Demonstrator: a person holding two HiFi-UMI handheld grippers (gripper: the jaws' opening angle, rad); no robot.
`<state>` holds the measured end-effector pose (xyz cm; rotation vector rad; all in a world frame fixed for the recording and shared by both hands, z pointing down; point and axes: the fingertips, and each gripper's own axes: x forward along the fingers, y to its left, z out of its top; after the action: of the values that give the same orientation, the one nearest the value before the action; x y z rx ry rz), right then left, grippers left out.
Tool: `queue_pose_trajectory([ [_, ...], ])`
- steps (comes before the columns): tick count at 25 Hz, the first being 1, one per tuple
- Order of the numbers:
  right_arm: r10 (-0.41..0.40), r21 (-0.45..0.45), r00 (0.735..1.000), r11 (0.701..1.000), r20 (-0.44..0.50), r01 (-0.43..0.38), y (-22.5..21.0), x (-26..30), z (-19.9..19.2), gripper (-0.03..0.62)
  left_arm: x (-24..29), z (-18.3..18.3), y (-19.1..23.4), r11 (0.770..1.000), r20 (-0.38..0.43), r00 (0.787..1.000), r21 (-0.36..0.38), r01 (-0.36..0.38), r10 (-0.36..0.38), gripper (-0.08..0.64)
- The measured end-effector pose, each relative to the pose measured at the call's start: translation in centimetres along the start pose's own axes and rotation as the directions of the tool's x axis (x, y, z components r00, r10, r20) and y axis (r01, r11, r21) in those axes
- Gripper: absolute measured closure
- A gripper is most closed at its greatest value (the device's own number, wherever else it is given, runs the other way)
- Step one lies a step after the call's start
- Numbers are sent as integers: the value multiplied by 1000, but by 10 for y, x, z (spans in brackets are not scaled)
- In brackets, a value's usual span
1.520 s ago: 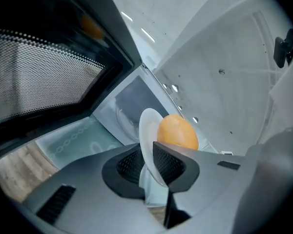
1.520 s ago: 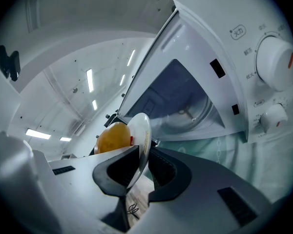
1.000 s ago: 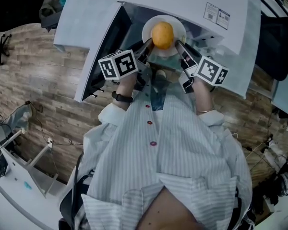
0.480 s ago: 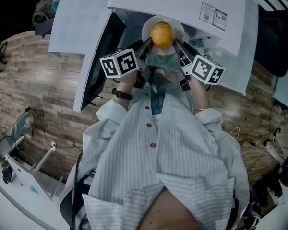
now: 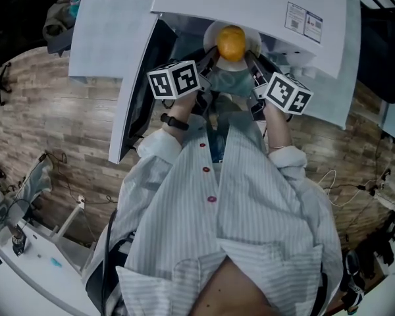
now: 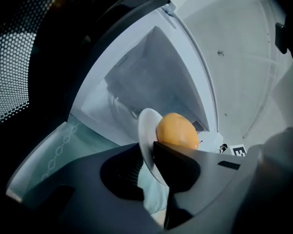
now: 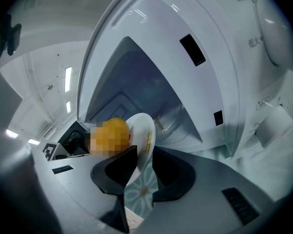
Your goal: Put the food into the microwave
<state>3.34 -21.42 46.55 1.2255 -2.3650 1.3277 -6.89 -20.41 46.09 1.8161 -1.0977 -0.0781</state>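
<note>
A white plate (image 5: 209,43) carrying a round orange food (image 5: 232,43) hangs at the open mouth of the white microwave (image 5: 250,5). My left gripper (image 5: 212,59) is shut on the plate's left rim; the left gripper view shows the plate (image 6: 145,130) and the food (image 6: 177,130) pinched between its jaws, at the left gripper (image 6: 149,152). My right gripper (image 5: 250,61) is at the right rim. Its jaws are opening: in the right gripper view the plate (image 7: 142,130) stands between them with a gap on one side, at the right gripper (image 7: 145,155).
The microwave door (image 5: 141,78) is swung open to the left of my left gripper. The grey cavity (image 6: 151,77) lies straight ahead of the plate. A white counter (image 5: 112,18) with dishes stands at the upper left. Wooden floor (image 5: 46,110) with cables surrounds me.
Both grippers and the plate have sunk a little at the microwave's mouth and sit slightly further right in the head view. The food rests on the plate as before.
</note>
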Motion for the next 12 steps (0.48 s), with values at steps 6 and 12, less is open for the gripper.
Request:
queue_pose_trajectory([
  [6, -73, 3, 996, 997, 42, 73, -13, 10, 0, 488, 15, 1, 12, 1000, -19, 1000, 26, 11, -11, 494],
  [12, -125, -10, 988, 992, 86, 126, -21, 23, 4, 483, 28, 7, 25, 1000, -14, 1000, 23, -12, 13, 486],
])
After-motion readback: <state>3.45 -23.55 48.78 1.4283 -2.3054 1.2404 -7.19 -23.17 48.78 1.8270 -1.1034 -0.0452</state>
